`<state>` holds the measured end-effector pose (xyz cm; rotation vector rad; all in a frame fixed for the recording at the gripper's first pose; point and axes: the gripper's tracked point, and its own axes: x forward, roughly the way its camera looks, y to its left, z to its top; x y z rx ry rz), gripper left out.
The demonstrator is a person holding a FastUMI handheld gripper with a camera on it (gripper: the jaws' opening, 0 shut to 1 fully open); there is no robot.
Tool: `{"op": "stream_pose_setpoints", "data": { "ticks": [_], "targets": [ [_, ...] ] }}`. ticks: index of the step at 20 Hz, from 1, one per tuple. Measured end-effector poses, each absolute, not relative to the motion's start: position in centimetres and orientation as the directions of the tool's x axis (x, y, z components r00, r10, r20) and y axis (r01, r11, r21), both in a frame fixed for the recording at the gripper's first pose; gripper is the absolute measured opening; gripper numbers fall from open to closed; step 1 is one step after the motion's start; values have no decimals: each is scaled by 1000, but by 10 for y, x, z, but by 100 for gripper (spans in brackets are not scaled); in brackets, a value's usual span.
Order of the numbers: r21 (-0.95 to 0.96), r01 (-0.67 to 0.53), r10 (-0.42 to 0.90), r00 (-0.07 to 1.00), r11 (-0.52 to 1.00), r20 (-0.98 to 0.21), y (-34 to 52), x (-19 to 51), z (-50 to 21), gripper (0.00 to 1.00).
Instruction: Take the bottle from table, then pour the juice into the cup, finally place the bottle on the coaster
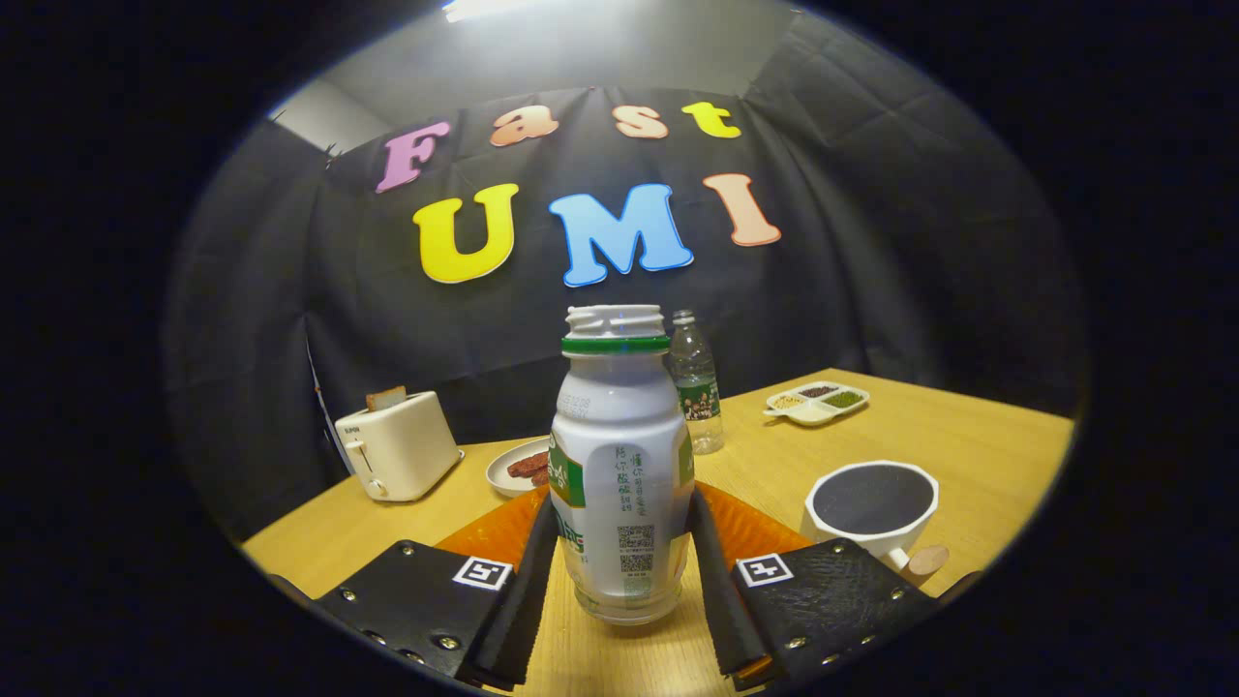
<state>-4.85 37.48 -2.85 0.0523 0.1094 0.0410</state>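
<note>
We are seeing the bottle [619,465] covering the middle of the orange coaster [494,532], and the fingers [528,590] of the hand-held gripper [621,590] are hiding the coaster's near rim. The clear water bottle [699,392] is standing partly hidden behind it. The grains in the divided tray [816,402] are looking too small to identify. Whether both fingers are pressing the bottle, we are not managing to tell.

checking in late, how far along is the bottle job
Done: the gripper is shut on the white bottle, cap off. In hand: bottle upright between the fingers, orange coaster just behind. Left: pouring into the white cup, then setting the bottle on the coaster.
</note>
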Motion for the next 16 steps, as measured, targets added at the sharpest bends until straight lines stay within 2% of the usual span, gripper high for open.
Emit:
{"op": "stream_pose_setpoints", "data": {
  "ticks": [5, 10, 16],
  "targets": [
    [-79, -66, 62, 996, 995, -61, 409, -25, -17, 70],
    [-55, -60, 58, 998, 997, -25, 408, -5, -9, 70],
    [-57, -44, 41, 997, 997, -58, 396, 14, -28, 70]
  ]
}}
